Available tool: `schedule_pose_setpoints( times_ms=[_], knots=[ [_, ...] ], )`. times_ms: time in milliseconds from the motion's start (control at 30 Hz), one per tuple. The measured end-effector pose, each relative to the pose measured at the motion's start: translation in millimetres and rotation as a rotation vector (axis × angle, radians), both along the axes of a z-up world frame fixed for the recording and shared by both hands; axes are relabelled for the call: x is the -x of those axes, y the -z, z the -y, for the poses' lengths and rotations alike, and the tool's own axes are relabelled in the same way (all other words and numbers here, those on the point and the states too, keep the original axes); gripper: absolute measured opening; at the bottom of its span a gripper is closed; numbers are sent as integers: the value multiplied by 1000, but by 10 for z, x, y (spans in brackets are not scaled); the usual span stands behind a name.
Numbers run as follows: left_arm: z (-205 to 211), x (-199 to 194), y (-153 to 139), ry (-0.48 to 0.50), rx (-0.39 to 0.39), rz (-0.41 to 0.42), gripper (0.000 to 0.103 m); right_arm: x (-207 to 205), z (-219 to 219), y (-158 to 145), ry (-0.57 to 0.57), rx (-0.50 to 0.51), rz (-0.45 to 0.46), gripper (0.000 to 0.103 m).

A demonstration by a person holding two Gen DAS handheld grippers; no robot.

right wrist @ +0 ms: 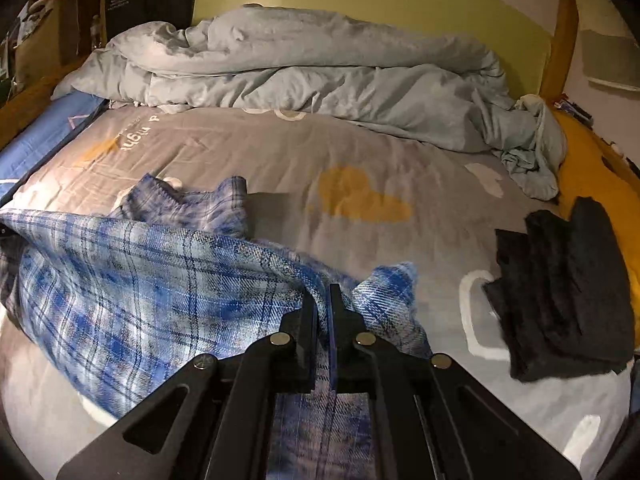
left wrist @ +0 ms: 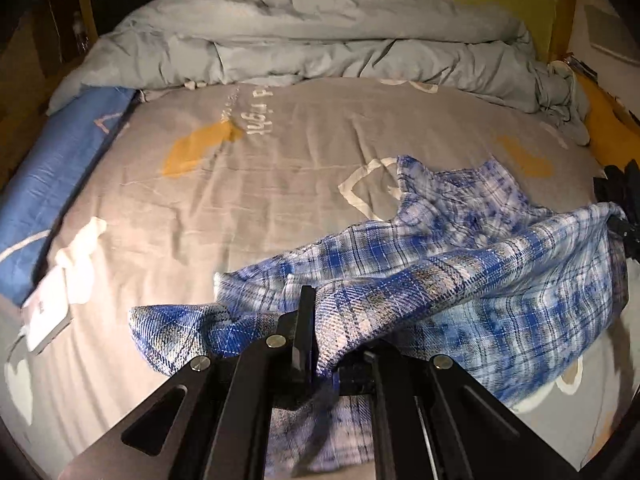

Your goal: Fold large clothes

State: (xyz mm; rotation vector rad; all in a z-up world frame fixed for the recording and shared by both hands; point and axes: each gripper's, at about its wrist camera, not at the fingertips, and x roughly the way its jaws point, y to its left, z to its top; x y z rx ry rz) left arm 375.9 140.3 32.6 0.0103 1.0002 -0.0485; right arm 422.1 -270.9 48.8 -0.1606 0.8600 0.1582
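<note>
A blue and white plaid shirt (left wrist: pixel 460 276) hangs stretched between my two grippers above the grey bed sheet (left wrist: pixel 280 184). My left gripper (left wrist: pixel 316 320) is shut on one edge of the shirt, its right finger hidden by the cloth. In the right wrist view the shirt (right wrist: pixel 132 280) drapes to the left, and my right gripper (right wrist: pixel 324 300) is shut on its other edge. Part of the shirt lies crumpled on the sheet (right wrist: pixel 360 152) behind. The cloth looks blurred.
A rumpled grey duvet (left wrist: pixel 320 40) lies across the back of the bed. A blue pillow (left wrist: pixel 52 184) and a white flat object (left wrist: pixel 48 312) are at the left. A folded black garment (right wrist: pixel 560 288) lies at the right, by a yellow cloth (right wrist: pixel 592 168).
</note>
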Motion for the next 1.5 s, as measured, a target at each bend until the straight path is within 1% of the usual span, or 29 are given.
schedule_pose_setpoints(
  times_ms=[67,133,167,233,300,367,400,433,467,500,533,600,667,767,867,933,1000,1067,1133,1167,1200,1233,1267,1300,1333,1367,1433,1467,1500],
  knots=[
    [3,-47,82,22,-1,5,8,-84,34,90,5,-29,-23,3],
    [5,-48,118,39,-8,36,12,-132,57,165,14,-53,-40,3],
    [-24,-35,124,41,15,68,12,-144,57,189,15,-56,-40,3],
    [-71,-26,140,33,50,87,14,-144,65,212,19,-57,-29,3],
    [-63,7,125,39,40,96,15,-116,77,202,15,-70,-22,5],
    [-13,63,76,59,6,117,17,-70,91,168,2,-78,-15,13],
    [6,90,58,67,-10,124,20,-51,103,142,2,-76,-4,25],
    [17,108,48,70,-21,127,32,-28,121,108,6,-78,12,35],
    [26,128,39,68,-33,128,44,11,155,61,18,-86,38,56],
    [19,152,25,57,-42,136,78,29,190,18,31,-93,58,68],
    [-5,193,-7,35,-52,169,102,51,233,-25,46,-103,72,71],
    [-66,277,-81,6,-52,248,103,70,322,-88,60,-121,75,73],
    [-137,285,-134,4,-19,240,103,99,422,-139,75,-134,79,76],
    [-277,296,-178,-39,39,231,103,121,584,-171,102,-125,91,80],
    [-375,273,-164,-60,58,205,103,90,749,-124,132,-136,68,84],
    [-429,217,-77,-75,74,156,103,20,870,-12,143,-178,18,87],
    [-481,130,109,-125,93,65,102,-56,943,141,151,-209,-35,87],
    [-521,72,317,-124,167,9,100,-132,982,294,149,-225,-73,87],
    [-525,1,470,-136,162,-40,73,-186,948,413,126,-203,-90,87],
    [-534,-13,509,-149,141,-44,65,-200,907,452,102,-186,-94,87],
    [-551,-15,534,-166,117,-31,43,-201,871,480,72,-186,-97,85],
    [-577,-11,529,-177,103,-13,21,-195,836,495,40,-198,-100,80],
    [-612,-2,504,-178,113,5,17,-188,802,505,13,-206,-103,54],
    [-652,21,456,-175,149,33,13,-182,767,507,4,-195,-99,12],
    [-678,41,415,-175,174,58,11,-159,734,477,16,-170,-63,6],
    [-702,77,338,-173,196,104,11,-91,722,378,36,-158,27,5],
    [-688,138,184,-170,179,188,10,32,679,168,39,-176,152,5],
    [-655,182,88,-160,154,234,10,60,640,77,36,-163,187,5],
    [-631,201,29,-160,135,256,10,91,590,-7,31,-137,226,5]
  ],
)
